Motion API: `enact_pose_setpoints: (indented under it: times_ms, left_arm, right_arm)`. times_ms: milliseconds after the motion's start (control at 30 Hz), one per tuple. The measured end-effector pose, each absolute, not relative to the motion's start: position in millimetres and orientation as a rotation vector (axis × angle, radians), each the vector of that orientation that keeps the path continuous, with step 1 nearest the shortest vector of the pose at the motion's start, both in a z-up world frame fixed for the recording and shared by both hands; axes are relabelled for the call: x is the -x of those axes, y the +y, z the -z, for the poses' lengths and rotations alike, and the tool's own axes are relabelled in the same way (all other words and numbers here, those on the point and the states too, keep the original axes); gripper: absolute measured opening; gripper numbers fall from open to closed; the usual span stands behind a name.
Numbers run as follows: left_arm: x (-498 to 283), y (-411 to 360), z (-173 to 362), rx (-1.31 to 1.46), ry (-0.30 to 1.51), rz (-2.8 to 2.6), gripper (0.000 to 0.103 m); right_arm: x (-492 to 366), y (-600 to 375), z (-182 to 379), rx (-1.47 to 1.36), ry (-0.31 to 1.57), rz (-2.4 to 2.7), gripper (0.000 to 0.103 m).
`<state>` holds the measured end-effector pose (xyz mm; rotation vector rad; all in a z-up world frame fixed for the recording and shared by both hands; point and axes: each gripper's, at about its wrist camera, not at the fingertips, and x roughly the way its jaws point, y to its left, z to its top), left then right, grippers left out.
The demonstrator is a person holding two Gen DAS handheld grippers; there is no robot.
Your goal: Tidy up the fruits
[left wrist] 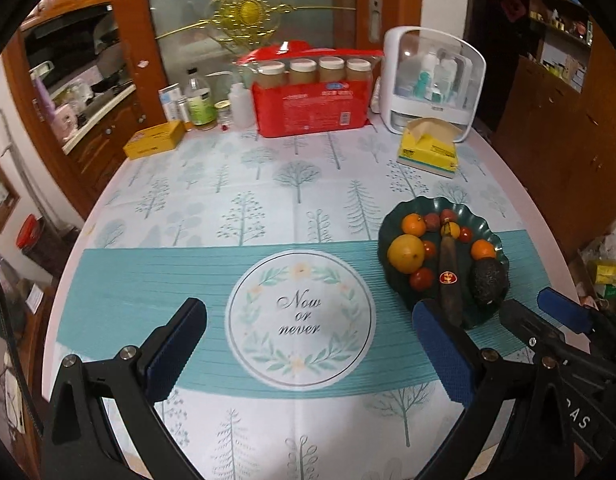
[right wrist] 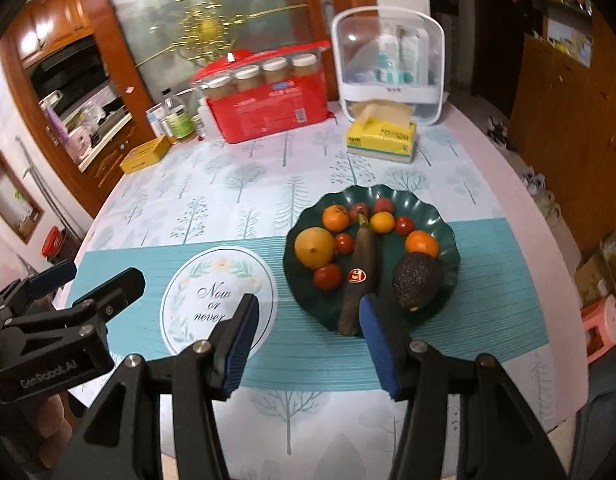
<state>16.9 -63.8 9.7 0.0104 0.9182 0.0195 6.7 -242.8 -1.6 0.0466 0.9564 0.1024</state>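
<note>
A dark green scalloped plate [left wrist: 396, 222] [right wrist: 448, 232] stands on the table's right side. It holds a large yellow citrus [left wrist: 405, 253] [right wrist: 314, 247], small oranges [left wrist: 413, 225] [right wrist: 421, 243], several small tomatoes [right wrist: 328, 276], a dark overripe banana with a red sticker [left wrist: 450, 284] [right wrist: 358, 280] and a dark avocado [left wrist: 489, 282] [right wrist: 417, 280]. My left gripper [left wrist: 308, 316] is open and empty above the "Now or never" print [left wrist: 300, 314]. My right gripper [right wrist: 306, 312] is open and empty at the plate's near rim; it also shows in the left wrist view [left wrist: 548, 312].
At the table's back stand a red package with jars [left wrist: 312, 96], a white cosmetics case [left wrist: 434, 80], a yellow tissue box [left wrist: 428, 148], a yellow box [left wrist: 154, 140] and bottles [left wrist: 200, 100]. Wooden cabinets flank the table. The table edge curves away on the right.
</note>
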Motion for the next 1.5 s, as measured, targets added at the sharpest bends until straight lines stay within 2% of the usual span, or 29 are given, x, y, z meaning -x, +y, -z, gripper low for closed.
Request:
enact_pose_setpoints:
  times_ms: [267, 1500]
  left_arm:
    - [0.3, -67.5, -6.3, -0.026, 0.929, -0.062, 0.102]
    - [-12.6, -68.7, 15.3, 0.001, 0.986, -0.054, 0.102]
  right_arm:
    - [4.2, -232.1, 1.2, -0.022, 0.972, -0.122, 0.053]
    - [-1.0, -235.9, 8.0, 0.000, 0.967, -0.125, 0.053]
